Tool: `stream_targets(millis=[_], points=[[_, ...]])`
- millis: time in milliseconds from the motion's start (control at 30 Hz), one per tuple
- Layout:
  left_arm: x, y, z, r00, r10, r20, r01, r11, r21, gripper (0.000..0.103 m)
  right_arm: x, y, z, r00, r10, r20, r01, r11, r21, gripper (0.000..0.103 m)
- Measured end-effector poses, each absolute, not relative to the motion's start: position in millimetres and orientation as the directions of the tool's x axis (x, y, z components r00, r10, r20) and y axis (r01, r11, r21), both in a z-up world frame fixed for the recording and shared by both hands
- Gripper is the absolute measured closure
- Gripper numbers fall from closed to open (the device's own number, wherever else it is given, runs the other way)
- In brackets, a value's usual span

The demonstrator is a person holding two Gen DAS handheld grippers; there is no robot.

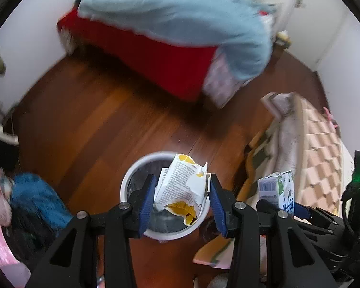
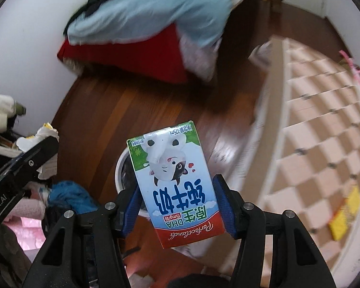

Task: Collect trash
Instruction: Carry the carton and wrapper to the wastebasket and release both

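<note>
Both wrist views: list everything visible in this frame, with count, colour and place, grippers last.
Torn wrapper: one, white and yellow, in the left gripper above the bin.
Milk carton: one, white, green and red, upside down in the right gripper.
Trash bin: one, white rim with dark liner, on the floor under the wrapper.
Wooden floor: reddish brown.
Blanket: one, light blue, over a red base by the far wall.
Checked mat: one, pink and tan, on the right.
Blue cloth: one, in the clutter on the left.
Left gripper: black, blue pads, shut on the wrapper.
Right gripper: black, blue pads, shut on the carton.
</note>
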State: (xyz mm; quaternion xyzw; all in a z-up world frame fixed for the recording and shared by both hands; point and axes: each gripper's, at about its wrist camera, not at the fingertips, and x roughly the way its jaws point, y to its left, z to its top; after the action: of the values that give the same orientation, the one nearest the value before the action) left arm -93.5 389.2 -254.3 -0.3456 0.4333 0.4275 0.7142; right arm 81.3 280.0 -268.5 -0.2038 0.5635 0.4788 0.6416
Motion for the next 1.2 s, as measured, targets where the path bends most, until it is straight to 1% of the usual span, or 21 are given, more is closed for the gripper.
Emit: stream_targets(millis=[133, 233, 467, 533, 567, 600, 633, 667, 700, 767, 800, 833, 900, 1000, 1200], points=[[-108, 414, -306, 0.253, 0.186, -0.950, -0.930, 0.319, -0.185, 0.063, 63, 313, -318, -0.137, 0.314, -0.940, -0.845, 0.459, 0.277, 0.044], [-115, 425, -334, 0.260, 0.115, -0.959, -0.939, 0.263, -0.224, 0.063, 54, 335, -344, -0.164, 0.276, -0.947, -0.840, 0.465, 0.280, 0.044], [-131, 434, -357, 0.250, 0.062, -0.966, -0.955, 0.177, -0.236, 0.058, 45, 367, -393, -0.213, 0.213, -0.953, -0.821, 0.490, 0.293, 0.044], [-140, 437, -358, 0.228, 0.065, -0.971, -0.963, 0.163, -0.216, 0.051, 44, 372, -402, -0.217, 0.203, -0.955, -0.818, 0.496, 0.292, 0.044], [-143, 437, -356, 0.223, 0.073, -0.972, -0.966, 0.151, -0.211, 0.033, 46, 375, -406, -0.219, 0.200, -0.955, -0.817, 0.497, 0.292, 0.044], [-147, 439, -355, 0.220, 0.083, -0.972, -0.968, 0.143, -0.207, 0.013, 48, 378, -410, -0.221, 0.196, -0.955, -0.816, 0.499, 0.292, 0.044], [-152, 439, -353, 0.208, 0.097, -0.973, -0.972, 0.136, -0.194, 0.007, 48, 380, -414, -0.224, 0.193, -0.955, -0.814, 0.502, 0.292, 0.043], [-155, 439, -351, 0.187, 0.108, -0.976, -0.976, 0.134, -0.172, 0.005, 51, 381, -417, -0.229, 0.195, -0.954, -0.809, 0.507, 0.297, 0.043], [-159, 438, -350, 0.169, 0.114, -0.979, -0.979, 0.132, -0.154, 0.005, 52, 382, -420, -0.244, 0.201, -0.949, -0.800, 0.512, 0.314, 0.043], [-165, 437, -348, 0.152, 0.125, -0.981, -0.982, 0.132, -0.135, 0.005, 53, 383, -425, -0.262, 0.194, -0.945, -0.792, 0.517, 0.326, 0.029], [-167, 435, -346, 0.140, 0.135, -0.981, -0.984, 0.133, -0.122, 0.005, 54, 383, -426, -0.270, 0.200, -0.942, -0.789, 0.516, 0.335, 0.016], [-169, 433, -344, 0.127, 0.147, -0.981, -0.985, 0.137, -0.107, 0.005, 52, 385, -426, -0.261, 0.200, -0.944, -0.792, 0.515, 0.328, 0.008], [-171, 429, -341, 0.091, 0.173, -0.981, -0.986, 0.152, -0.065, 0.005, 50, 385, -423, -0.251, 0.200, -0.947, -0.805, 0.500, 0.319, 0.002], [-174, 419, -332, 0.046, 0.226, -0.973, -0.984, 0.177, -0.006, 0.005, 42, 382, -416, -0.232, 0.198, -0.952, -0.831, 0.469, 0.300, 0.002], [-177, 397, -314, 0.027, 0.293, -0.956, -0.976, 0.214, 0.038, 0.005, 33, 368, -389, -0.152, 0.208, -0.966, -0.866, 0.443, 0.231, 0.002]])
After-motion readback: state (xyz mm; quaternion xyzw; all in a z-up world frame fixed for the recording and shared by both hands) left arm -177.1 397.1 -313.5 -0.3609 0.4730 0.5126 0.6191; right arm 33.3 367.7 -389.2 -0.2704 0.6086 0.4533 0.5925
